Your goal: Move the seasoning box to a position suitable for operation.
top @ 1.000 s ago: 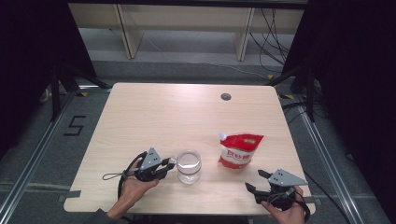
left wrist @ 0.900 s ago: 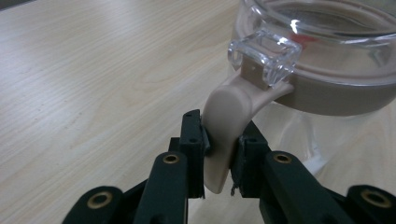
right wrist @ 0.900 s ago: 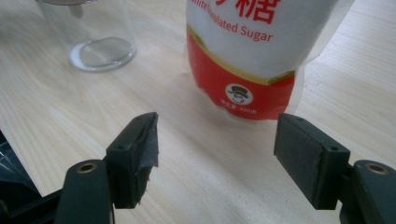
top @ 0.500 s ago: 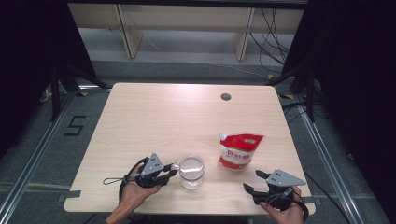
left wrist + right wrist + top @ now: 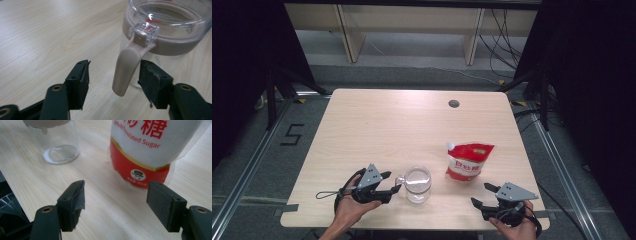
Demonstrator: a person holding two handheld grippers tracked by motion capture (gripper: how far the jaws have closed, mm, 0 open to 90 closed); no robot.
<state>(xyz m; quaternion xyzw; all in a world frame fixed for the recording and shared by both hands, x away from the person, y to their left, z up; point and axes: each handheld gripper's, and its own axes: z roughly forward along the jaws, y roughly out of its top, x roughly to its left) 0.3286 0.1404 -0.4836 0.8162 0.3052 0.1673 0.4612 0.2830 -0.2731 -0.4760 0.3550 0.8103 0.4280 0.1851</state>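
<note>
We have a clear jar [image 5: 417,184] near the front of the table [image 5: 377,130], a bit left of the middle. Our left tongs [image 5: 113,75] have just been opening, and now they stand spread with the jar's tan handle [image 5: 126,68] between them, not pinched. We think we are letting go of the jar. The bag of sugar [image 5: 468,161] stands to the right, a bit farther back. Our right tongs [image 5: 115,200] are spread and hold nothing, facing the bag. Next they likely need to reach for it.

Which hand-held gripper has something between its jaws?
The left hand-held gripper: its jaws, just opened, flank the jar's beige lid latch. The right hand-held gripper only faces the sugar pouch.
</note>
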